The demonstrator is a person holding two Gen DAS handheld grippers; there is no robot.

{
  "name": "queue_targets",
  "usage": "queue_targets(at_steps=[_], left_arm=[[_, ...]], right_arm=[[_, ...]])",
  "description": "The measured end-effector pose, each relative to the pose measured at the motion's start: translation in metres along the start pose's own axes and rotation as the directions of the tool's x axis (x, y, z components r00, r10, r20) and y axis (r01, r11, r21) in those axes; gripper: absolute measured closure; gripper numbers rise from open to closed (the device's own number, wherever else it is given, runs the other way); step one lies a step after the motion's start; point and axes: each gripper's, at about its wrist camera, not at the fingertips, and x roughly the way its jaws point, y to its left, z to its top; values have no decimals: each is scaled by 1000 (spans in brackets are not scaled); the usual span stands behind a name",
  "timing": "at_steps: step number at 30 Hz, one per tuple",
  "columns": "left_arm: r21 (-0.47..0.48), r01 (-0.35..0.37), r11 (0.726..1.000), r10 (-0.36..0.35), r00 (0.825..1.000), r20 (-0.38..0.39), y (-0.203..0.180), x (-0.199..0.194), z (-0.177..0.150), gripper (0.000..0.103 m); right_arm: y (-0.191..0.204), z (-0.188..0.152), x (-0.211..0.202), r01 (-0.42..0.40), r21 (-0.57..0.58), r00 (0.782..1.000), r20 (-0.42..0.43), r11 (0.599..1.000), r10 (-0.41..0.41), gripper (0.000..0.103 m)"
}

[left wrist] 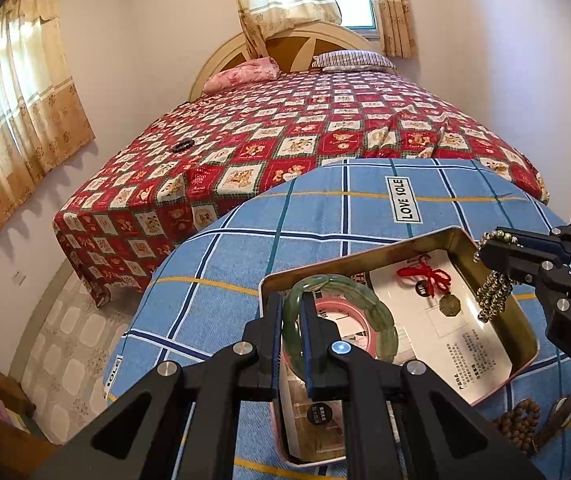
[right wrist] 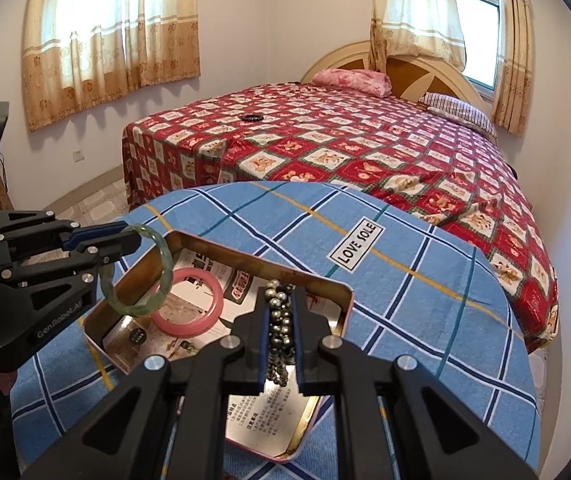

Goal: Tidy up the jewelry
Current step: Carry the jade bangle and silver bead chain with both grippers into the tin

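Observation:
An open metal tin (left wrist: 527, 344) (right wrist: 337, 286) sits on a blue checked cloth. Inside lie a pink bangle (right wrist: 189, 306) (left wrist: 355, 322), a red cord charm (left wrist: 431, 278) and printed cards. My left gripper (left wrist: 290, 300) (right wrist: 125, 240) is shut on a green jade bangle (left wrist: 381, 316) (right wrist: 165, 276) and holds it above the tin's left part. My right gripper (right wrist: 281, 300) (left wrist: 485, 246) is shut on a metallic bead bracelet (right wrist: 279, 320) (left wrist: 493, 296), which dangles over the tin's right part.
A brown wooden bead bracelet (left wrist: 519, 426) lies on the cloth right of the tin. Behind the table stands a bed with a red patterned cover (left wrist: 285, 128) (right wrist: 365, 140), with a dark bracelet (left wrist: 183, 146) (right wrist: 251, 117) on it.

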Motion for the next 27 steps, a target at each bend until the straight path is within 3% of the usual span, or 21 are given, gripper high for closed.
queue_targets(at_steps=[27], left_arm=[[23,-1,1000,2,998,-67,-7,31,-10,95]], right_arm=[[2,-18,36,20,-20,996,-91,1000,-22,91]])
